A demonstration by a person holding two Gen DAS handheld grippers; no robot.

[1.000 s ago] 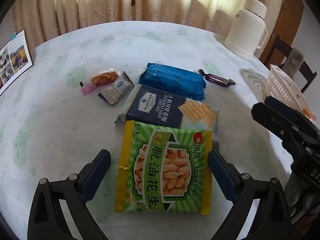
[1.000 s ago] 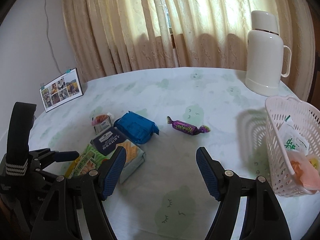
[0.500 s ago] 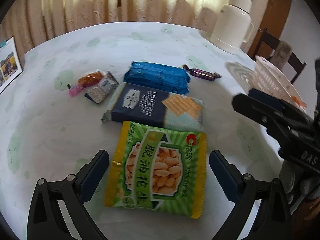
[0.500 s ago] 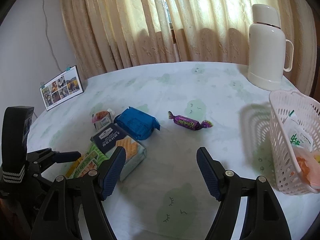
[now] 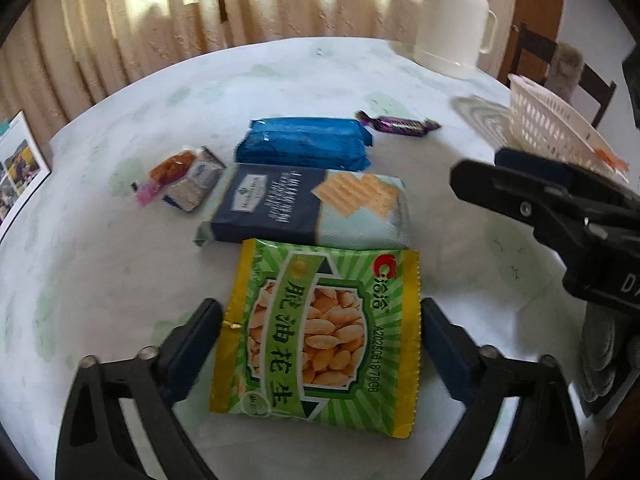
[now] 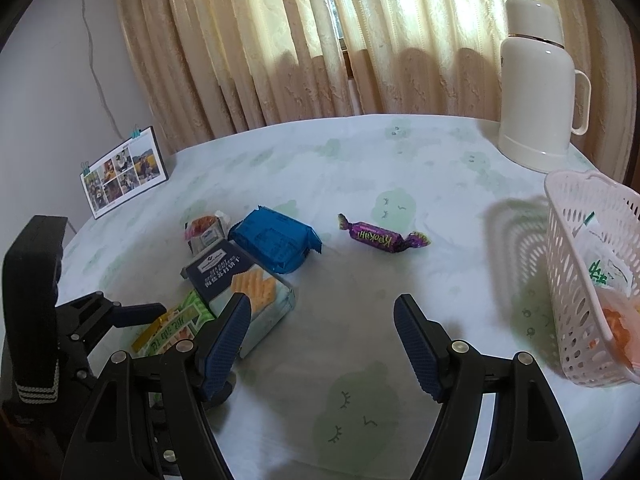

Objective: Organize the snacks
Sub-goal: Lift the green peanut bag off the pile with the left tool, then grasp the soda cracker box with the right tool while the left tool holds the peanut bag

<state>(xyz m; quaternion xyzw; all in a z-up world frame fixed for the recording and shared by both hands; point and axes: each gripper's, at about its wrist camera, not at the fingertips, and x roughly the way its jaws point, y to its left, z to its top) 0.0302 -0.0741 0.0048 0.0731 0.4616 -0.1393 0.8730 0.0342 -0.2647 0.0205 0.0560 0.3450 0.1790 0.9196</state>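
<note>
A green peanut bag [image 5: 316,280] lies flat on the table between the fingers of my left gripper [image 5: 320,344]. Its jaws are closing, and the pads stand right at the bag's side edges without squashing it. Behind the bag lie a navy cracker pack [image 5: 304,208], a blue pack [image 5: 304,144], a purple candy [image 5: 400,126] and two small wrapped snacks [image 5: 184,176]. My right gripper [image 6: 322,312] hovers open over bare tablecloth, nothing between its fingers. The candy [image 6: 380,238] lies beyond it and the pink basket [image 6: 568,264] to its right.
The basket holds several wrapped items. A white thermos jug [image 6: 536,88] stands at the back right. A photo card [image 6: 124,172] leans at the table's left edge. Curtains hang behind, and a chair [image 5: 568,76] stands past the basket.
The left gripper's fingers have drawn in toward the peanut bag's edges, and its view has rolled a little. The right gripper has stayed put and open.
</note>
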